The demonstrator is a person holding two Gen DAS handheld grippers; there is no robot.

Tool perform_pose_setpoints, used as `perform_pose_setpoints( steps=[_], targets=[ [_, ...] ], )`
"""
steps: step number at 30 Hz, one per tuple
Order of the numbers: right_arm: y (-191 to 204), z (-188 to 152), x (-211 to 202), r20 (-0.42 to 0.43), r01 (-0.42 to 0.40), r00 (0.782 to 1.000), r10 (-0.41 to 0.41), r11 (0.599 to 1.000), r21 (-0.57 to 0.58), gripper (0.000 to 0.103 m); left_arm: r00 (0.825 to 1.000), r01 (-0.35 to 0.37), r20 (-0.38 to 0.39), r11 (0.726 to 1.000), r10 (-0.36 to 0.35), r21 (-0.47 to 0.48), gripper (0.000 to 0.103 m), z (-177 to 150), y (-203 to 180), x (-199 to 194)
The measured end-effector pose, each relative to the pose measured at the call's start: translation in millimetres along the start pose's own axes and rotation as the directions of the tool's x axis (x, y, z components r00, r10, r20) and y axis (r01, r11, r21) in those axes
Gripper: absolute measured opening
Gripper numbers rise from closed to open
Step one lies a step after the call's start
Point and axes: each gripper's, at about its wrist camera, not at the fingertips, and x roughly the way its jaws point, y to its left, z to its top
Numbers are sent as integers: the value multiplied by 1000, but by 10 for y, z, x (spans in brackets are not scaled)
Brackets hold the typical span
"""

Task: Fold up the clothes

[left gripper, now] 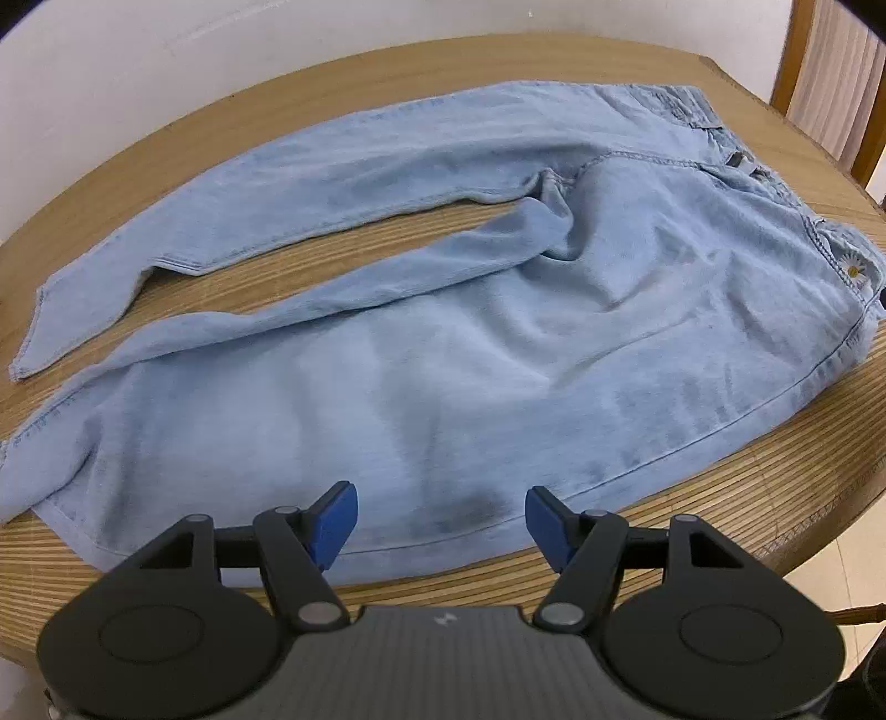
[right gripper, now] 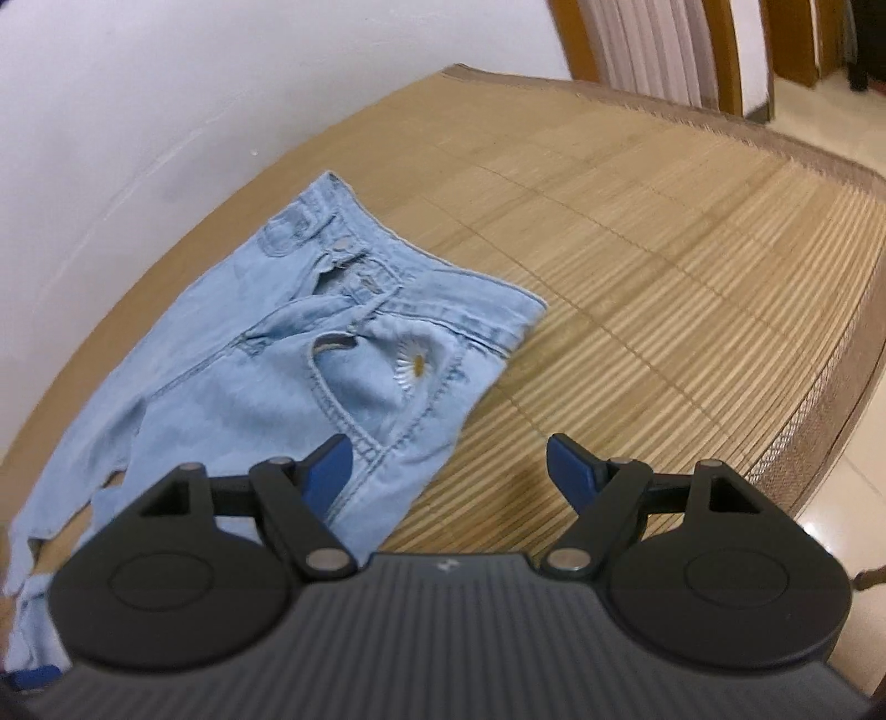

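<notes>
Table, round, covered by a slatted bamboo mat; taken as the landmark. A white wall is seen behind the table, a wooden chair at its far edge.

Jeans, pale blue denim, are laid flat on the table, unfolded. In the left wrist view the two legs are spread apart toward the table's left side, bare mat showing between them; the waistband is turned toward the right side. A daisy patch is seen by the front pocket, near the waistband. The fly is seen partly undone.

Left gripper: jaws spread wide, nothing held, poised over the near hem of the jeans at the table's near edge.

Right gripper: jaws spread wide, nothing held; its left finger is seen over the jeans' pocket seam, its right finger over bare mat.
</notes>
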Motion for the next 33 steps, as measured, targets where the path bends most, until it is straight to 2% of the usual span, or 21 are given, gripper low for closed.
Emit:
perform_pose_setpoints(
  steps=[9,16,17,18,19,20,21,23,27,28,30,32,33],
  targets=[
    [-258,264,212,-28,-12,1000,12,1000,-8,79,998,-26,-60,1000,25,-18,69,131,-405,123],
    [-266,420,386,-46,-97,994,94,994,-50,78,996,-43,-85,998,39,-44,69,196,-549,188],
    [-254,415,398,-33,-111,993,109,992,-61,71,995,-45,-90,998,41,-49,69,203,-563,198],
    [-242,411,413,-23,-126,992,124,989,-72,59,995,-49,-95,997,43,-53,69,211,-574,209],
    [-225,418,442,-36,-146,989,144,985,-88,30,994,-52,-100,997,46,-58,69,219,-585,220],
    [-218,430,426,-41,-156,987,153,983,-94,25,993,-56,-104,996,49,-63,69,227,-594,227],
    [-212,443,410,-46,-165,986,161,981,-99,24,993,-59,-105,996,52,-68,69,233,-598,227],
    [-193,472,354,-52,-159,987,153,978,-133,23,993,-66,-106,994,57,-85,70,242,-593,223],
    [-142,481,417,-115,-74,992,46,965,-251,24,988,-111,-125,985,95,-132,70,209,-445,200],
    [-117,474,443,-126,-57,992,23,959,-278,28,985,-129,-130,981,110,-145,70,184,-379,180],
    [-9,473,404,-94,5,995,-39,943,-333,37,980,-169,-132,970,146,-177,70,104,-196,115],
    [140,491,320,-4,97,994,-106,919,-381,52,975,-204,-136,956,178,-212,70,7,30,67],
    [218,499,271,48,144,990,-136,907,-396,55,972,-219,-140,948,190,-233,70,-38,162,52]
  ],
)
